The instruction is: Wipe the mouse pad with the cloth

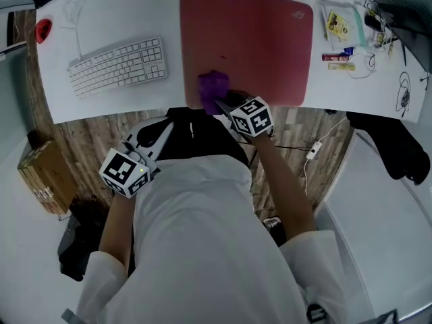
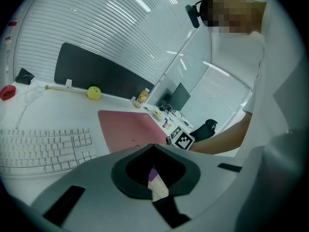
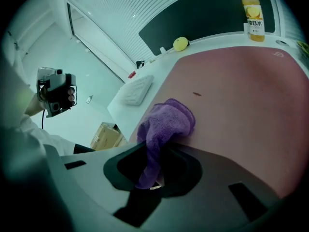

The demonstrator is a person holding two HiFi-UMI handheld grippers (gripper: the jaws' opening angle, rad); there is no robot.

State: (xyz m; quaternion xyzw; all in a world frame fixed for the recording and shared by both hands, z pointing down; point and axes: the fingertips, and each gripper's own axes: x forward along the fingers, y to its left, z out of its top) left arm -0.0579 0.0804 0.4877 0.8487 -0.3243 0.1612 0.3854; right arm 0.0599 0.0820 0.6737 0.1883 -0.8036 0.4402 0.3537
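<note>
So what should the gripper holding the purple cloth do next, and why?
Probably push the cloth forward across the mouse pad. The right gripper grips the cloth at the pad's near edge, most of the pad lies beyond it, and a small dark spot sits just ahead.

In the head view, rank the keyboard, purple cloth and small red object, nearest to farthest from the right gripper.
1. Purple cloth, gripped by the right gripper.
2. Keyboard, to the left.
3. Small red object, farthest left.
</note>
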